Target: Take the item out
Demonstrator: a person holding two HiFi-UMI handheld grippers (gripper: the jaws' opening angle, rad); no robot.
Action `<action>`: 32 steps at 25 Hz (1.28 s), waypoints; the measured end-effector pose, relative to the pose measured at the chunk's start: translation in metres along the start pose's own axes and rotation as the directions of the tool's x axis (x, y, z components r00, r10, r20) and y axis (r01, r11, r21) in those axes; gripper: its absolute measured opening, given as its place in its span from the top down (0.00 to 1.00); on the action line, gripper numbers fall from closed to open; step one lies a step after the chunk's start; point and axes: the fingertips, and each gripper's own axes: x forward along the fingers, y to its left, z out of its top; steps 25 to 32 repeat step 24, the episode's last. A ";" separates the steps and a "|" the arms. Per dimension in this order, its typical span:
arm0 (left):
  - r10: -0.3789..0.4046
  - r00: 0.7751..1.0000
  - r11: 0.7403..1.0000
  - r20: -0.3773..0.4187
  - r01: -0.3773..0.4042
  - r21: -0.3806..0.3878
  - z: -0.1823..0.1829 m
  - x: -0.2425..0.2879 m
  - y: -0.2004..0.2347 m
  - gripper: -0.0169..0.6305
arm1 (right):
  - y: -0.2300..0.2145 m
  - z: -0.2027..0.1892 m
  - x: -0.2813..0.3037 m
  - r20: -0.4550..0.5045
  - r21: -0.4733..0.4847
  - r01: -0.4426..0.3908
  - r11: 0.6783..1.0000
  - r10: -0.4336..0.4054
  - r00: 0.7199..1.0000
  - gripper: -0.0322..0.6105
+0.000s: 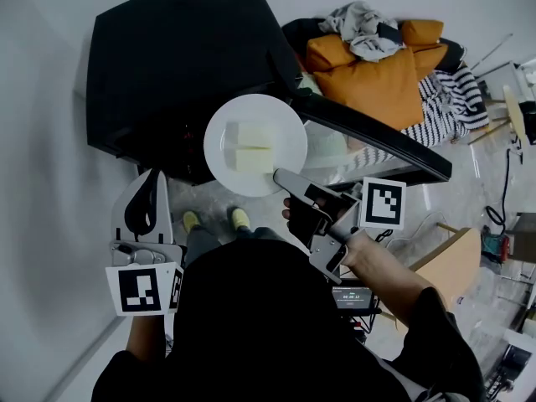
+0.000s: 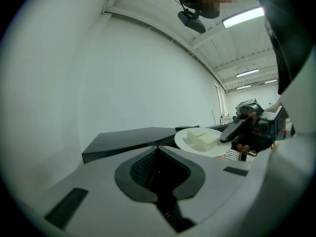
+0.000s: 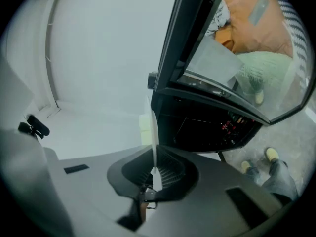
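A round white plate [image 1: 219, 136] carries two pale rectangular blocks [image 1: 251, 147] and hangs in the air in front of a black oven [image 1: 176, 57] whose door [image 1: 368, 136] stands open. My right gripper [image 1: 280, 177] is shut on the plate's near rim. In the right gripper view the plate [image 3: 154, 132] shows edge-on between the jaws of the right gripper [image 3: 154, 174], with the dark oven cavity [image 3: 207, 127] behind it. My left gripper [image 1: 144, 199] hangs low at the left, shut and empty. From there the plate [image 2: 183, 138] and blocks [image 2: 202, 138] show to the right.
Behind the open door stands a sofa with orange cushions [image 1: 377, 74], a heap of clothes [image 1: 360, 25] and a striped cloth [image 1: 448, 99]. The person's feet in yellow shoes [image 1: 213, 219] stand on the floor below the plate. A wooden piece of furniture [image 1: 452, 262] is at the right.
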 end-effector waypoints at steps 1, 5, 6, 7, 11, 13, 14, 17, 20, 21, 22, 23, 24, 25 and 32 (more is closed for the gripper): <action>-0.001 1.000 1.000 -0.001 0.001 0.000 0.000 0.001 -0.001 0.96 | -0.001 0.002 -0.002 0.005 -0.001 0.005 1.000 -0.005 1.000 0.92; -0.004 1.000 1.000 -0.004 0.004 0.002 0.004 0.005 -0.005 0.96 | -0.003 0.006 -0.006 0.013 0.013 0.005 1.000 -0.006 1.000 0.92; -0.006 1.000 1.000 -0.003 0.006 0.002 0.004 0.006 -0.005 0.96 | -0.003 0.006 -0.005 0.014 0.015 0.004 1.000 -0.004 1.000 0.92; -0.009 1.000 1.000 -0.002 0.009 0.002 0.004 0.007 -0.005 0.96 | -0.003 0.006 -0.004 0.014 0.016 0.003 1.000 -0.003 1.000 0.92; -0.016 1.000 1.000 0.003 0.016 0.003 0.004 0.007 -0.003 0.96 | -0.002 0.003 0.001 0.008 0.011 0.000 1.000 0.000 1.000 0.92; -0.017 1.000 1.000 0.004 0.017 0.004 0.006 0.007 -0.003 0.96 | 0.000 0.002 0.002 0.004 0.011 -0.002 1.000 0.002 1.000 0.92; -0.017 1.000 1.000 0.003 0.017 0.005 0.007 0.007 -0.003 0.96 | 0.001 0.002 0.003 0.003 0.011 -0.002 1.000 0.002 1.000 0.92; -0.014 1.000 1.000 0.002 0.014 0.003 0.010 0.007 -0.003 0.96 | 0.002 0.002 0.003 -0.001 0.013 -0.001 1.000 0.001 1.000 0.92; -0.010 1.000 1.000 0.008 0.010 0.003 0.011 0.005 -0.003 0.96 | 0.004 0.000 0.004 -0.007 0.012 -0.005 1.000 0.005 1.000 0.92; -0.010 1.000 1.000 0.010 0.010 0.004 0.012 0.005 -0.003 0.96 | 0.004 -0.001 0.004 -0.009 0.010 -0.006 1.000 0.006 1.000 0.92; -0.009 1.000 1.000 0.011 0.009 0.004 0.012 0.005 -0.004 0.96 | 0.004 -0.001 0.004 -0.012 0.008 -0.008 1.000 0.008 1.000 0.92; -0.009 1.000 1.000 0.011 0.009 0.005 0.012 0.006 -0.005 0.96 | 0.005 -0.001 0.005 -0.015 0.006 -0.009 1.000 0.009 1.000 0.92; -0.008 1.000 1.000 0.011 0.008 0.005 0.011 0.006 -0.005 0.96 | 0.005 -0.002 0.005 -0.018 0.005 -0.011 1.000 0.011 1.000 0.92; -0.008 1.000 1.000 0.011 0.008 0.005 0.011 0.006 -0.005 0.96 | 0.005 -0.002 0.005 -0.018 0.005 -0.011 1.000 0.011 1.000 0.92; -0.008 1.000 1.000 0.011 0.008 0.005 0.011 0.006 -0.005 0.96 | 0.005 -0.002 0.005 -0.018 0.005 -0.011 1.000 0.011 1.000 0.92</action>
